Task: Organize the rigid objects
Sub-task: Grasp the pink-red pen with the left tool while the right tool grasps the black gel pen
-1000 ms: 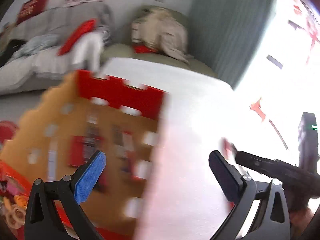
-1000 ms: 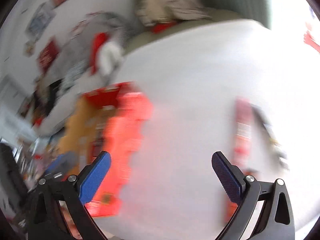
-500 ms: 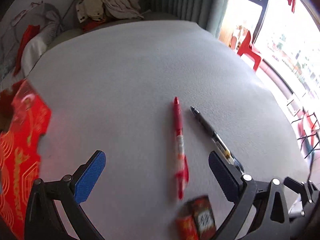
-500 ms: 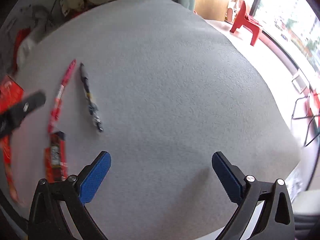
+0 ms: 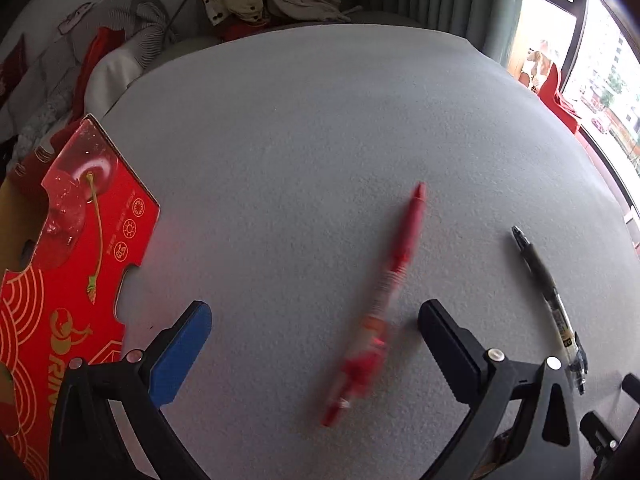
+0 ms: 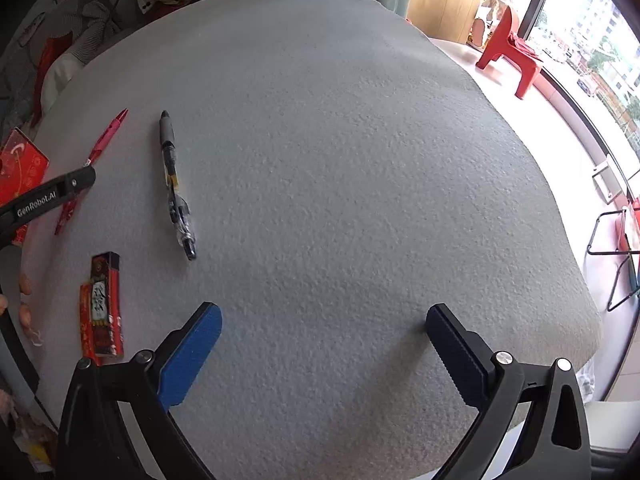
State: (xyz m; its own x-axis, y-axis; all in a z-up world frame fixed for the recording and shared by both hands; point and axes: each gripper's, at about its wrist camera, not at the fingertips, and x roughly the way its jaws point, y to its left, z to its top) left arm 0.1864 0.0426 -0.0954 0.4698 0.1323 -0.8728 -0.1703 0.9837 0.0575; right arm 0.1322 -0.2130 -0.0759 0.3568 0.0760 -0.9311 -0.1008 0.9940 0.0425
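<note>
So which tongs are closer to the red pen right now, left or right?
Left. The left tongs hang open right over the red pen, which lies between their fingers. The right tongs are open over bare table, with the pen off to their left.

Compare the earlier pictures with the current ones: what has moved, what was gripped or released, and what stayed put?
The left gripper swung from the red box toward the red pen, which now lies between its open fingers. The right gripper turned from the box to bare table. Nothing was gripped or released. The pens, black pen included, and the small red packet lay unchanged over the last half second.
</note>
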